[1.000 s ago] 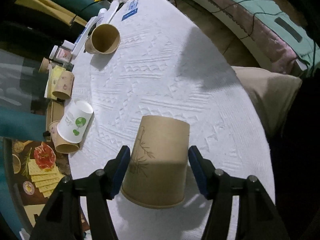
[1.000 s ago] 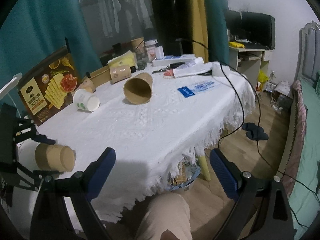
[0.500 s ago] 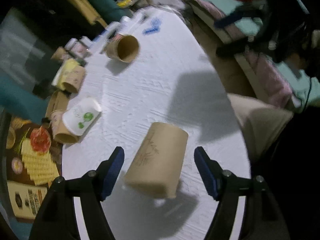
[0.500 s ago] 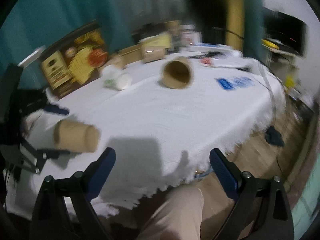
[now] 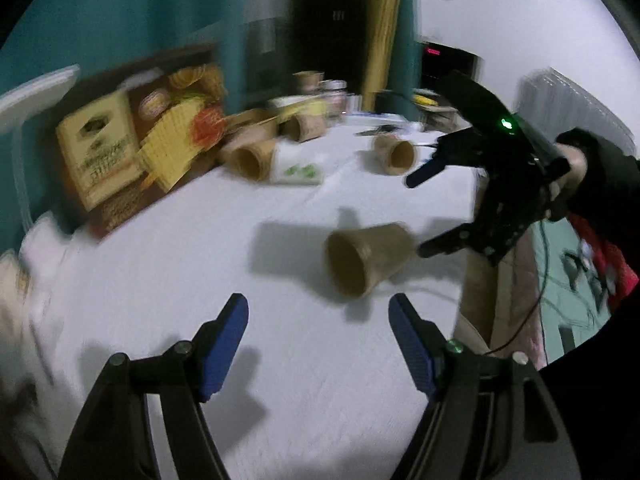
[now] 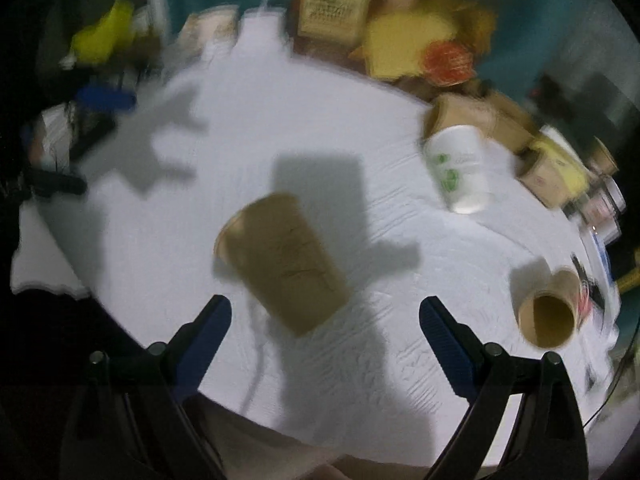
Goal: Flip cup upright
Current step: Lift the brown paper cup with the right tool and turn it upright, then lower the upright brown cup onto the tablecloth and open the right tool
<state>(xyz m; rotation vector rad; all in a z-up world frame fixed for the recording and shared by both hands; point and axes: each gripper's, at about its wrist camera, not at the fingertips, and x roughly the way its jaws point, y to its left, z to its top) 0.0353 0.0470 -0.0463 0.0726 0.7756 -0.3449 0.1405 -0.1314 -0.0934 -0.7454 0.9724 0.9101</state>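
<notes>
A brown paper cup (image 5: 368, 258) lies on its side on the white tablecloth (image 5: 180, 280), its mouth turned toward the left wrist camera. My left gripper (image 5: 318, 312) is open; its jaws have just been opening. Nothing is between them, and the cup rests a little beyond the fingertips. In the right wrist view the same cup (image 6: 284, 260) lies just ahead of my right gripper (image 6: 326, 312), which is wide open, empty, and hovering above the cloth. From the left wrist view, the right gripper (image 5: 428, 208) is close beside the cup's base, held by a hand in a black sleeve.
A white cup with green print (image 6: 460, 168) and another brown cup (image 6: 548, 312) lie on their sides to the right. More cups and a cracker box (image 5: 120, 152) line the far side. The table's near edge (image 6: 280, 428) is just under the right gripper.
The left gripper let go of the brown cup, pulled back and rolled. The cup now lies on its side. The right gripper swung in over the table toward the cup.
</notes>
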